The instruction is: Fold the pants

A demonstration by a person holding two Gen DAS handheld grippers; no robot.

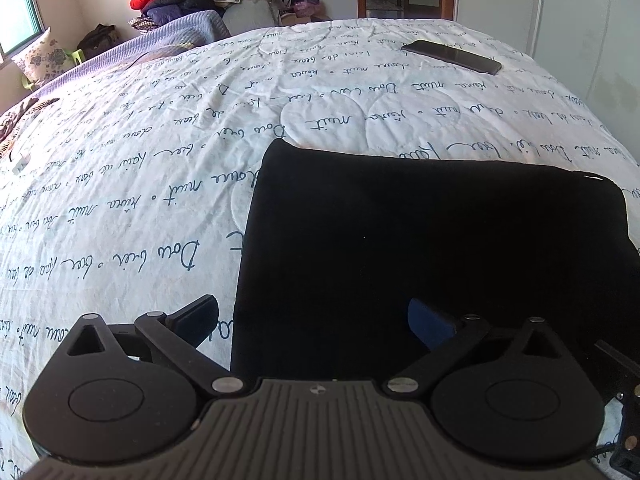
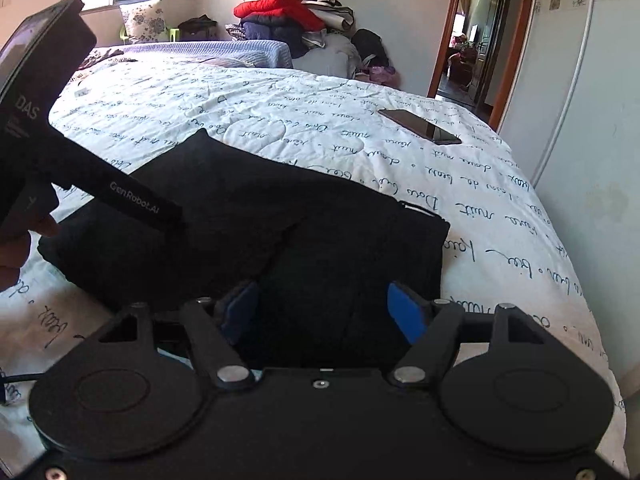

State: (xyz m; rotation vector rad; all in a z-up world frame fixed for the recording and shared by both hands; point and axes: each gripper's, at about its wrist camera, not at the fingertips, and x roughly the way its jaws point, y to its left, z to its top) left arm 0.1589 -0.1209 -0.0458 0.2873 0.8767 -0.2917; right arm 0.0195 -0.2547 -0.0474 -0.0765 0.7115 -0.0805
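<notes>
The black pants [image 1: 432, 240] lie folded into a flat rectangle on the white bedspread with blue script [image 1: 140, 200]. My left gripper [image 1: 316, 320] is open, its jaws wide apart over the near left edge of the pants, holding nothing. In the right wrist view the pants [image 2: 256, 232] show as a folded black bundle. My right gripper [image 2: 326, 312] is open over their near edge, holding nothing. The body of the left gripper [image 2: 48, 132] crosses the left of the right wrist view, above the pants.
A dark phone [image 1: 452, 56] lies on the far right of the bed, also visible in the right wrist view [image 2: 420, 126]. A pile of clothes [image 2: 296, 16] and a pillow [image 2: 144, 20] sit beyond the bed. A wardrobe [image 2: 592, 120] stands to the right.
</notes>
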